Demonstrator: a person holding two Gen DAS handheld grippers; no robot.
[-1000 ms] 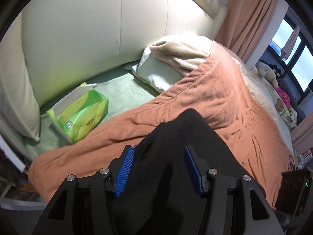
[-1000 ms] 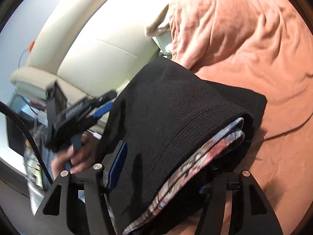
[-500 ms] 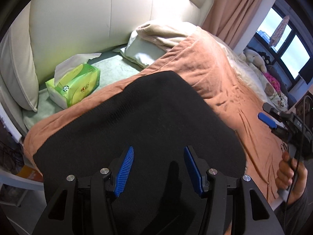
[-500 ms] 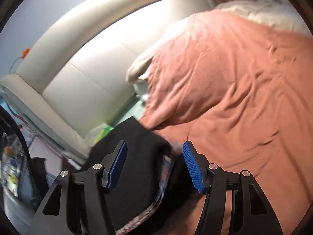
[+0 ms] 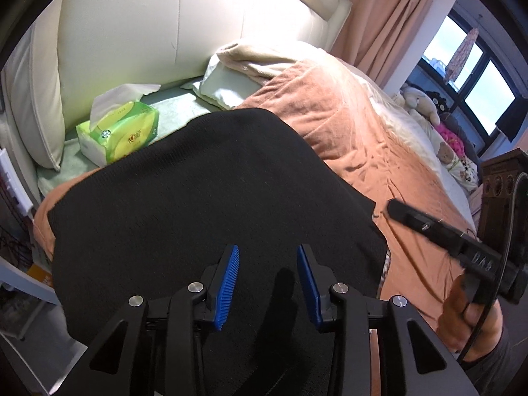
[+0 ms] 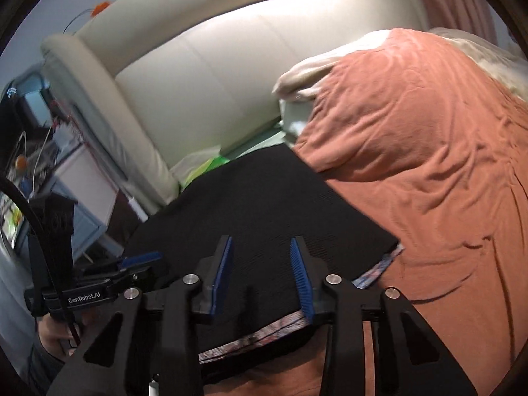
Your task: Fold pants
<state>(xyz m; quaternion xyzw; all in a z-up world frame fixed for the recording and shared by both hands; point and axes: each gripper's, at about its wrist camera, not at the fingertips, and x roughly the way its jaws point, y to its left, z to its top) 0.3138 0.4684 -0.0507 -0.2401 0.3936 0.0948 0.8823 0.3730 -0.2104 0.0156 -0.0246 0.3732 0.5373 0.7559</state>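
The black pants (image 5: 198,204) lie folded flat on the orange blanket (image 5: 363,138) near the head of the bed. They also show in the right wrist view (image 6: 264,204), with a patterned waistband edge (image 6: 376,270) at their near right side. My left gripper (image 5: 267,283) is open and empty, just above the near part of the pants. My right gripper (image 6: 260,277) is open and empty over the pants' near edge. The right gripper shows from the side in the left wrist view (image 5: 445,231), and the left one in the right wrist view (image 6: 109,274).
A green tissue pack (image 5: 118,132) lies by the cream headboard (image 5: 165,26). A pillow with a beige blanket (image 5: 237,69) sits behind the pants. Soft toys (image 5: 425,105), a curtain and a window are far right. A bedside stand with clutter (image 6: 49,151) is at the left.
A second ago both grippers held the pants bunched and raised. The pants now lie flat on the blanket, and both grippers have drawn back, open and empty.
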